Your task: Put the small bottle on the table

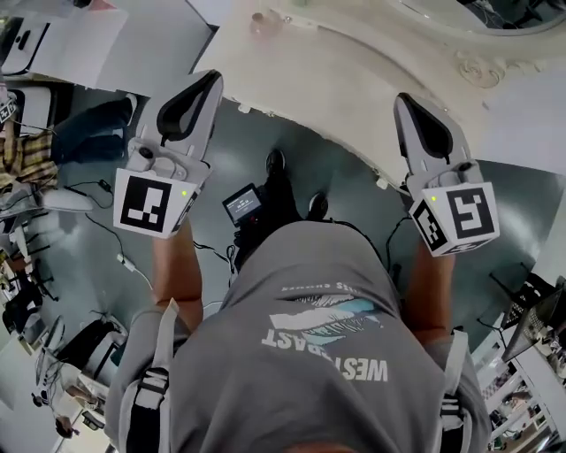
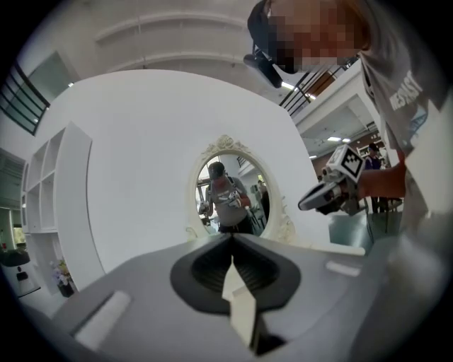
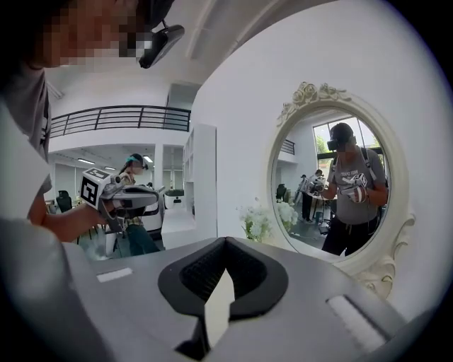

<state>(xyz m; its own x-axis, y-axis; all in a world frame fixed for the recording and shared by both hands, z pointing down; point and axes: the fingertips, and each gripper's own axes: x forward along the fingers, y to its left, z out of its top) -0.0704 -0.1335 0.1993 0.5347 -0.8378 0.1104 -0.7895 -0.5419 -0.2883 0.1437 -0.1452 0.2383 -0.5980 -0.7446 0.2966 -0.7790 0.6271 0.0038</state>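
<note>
Hovering short of the white table, left gripper and right gripper both closed on nothing; likely a rest pose.

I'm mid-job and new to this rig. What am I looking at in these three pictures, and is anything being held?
No robot here: a person holds a two-jaw gripper in each hand. The head view looks down past the grey shirt at the left gripper and right gripper, each with a marker cube. The other two views ride on the grippers, looking along their jaws toward a white table and oval mirror. Both grippers are shut and empty. One small pale item sits on the table, too small to identify.
</note>
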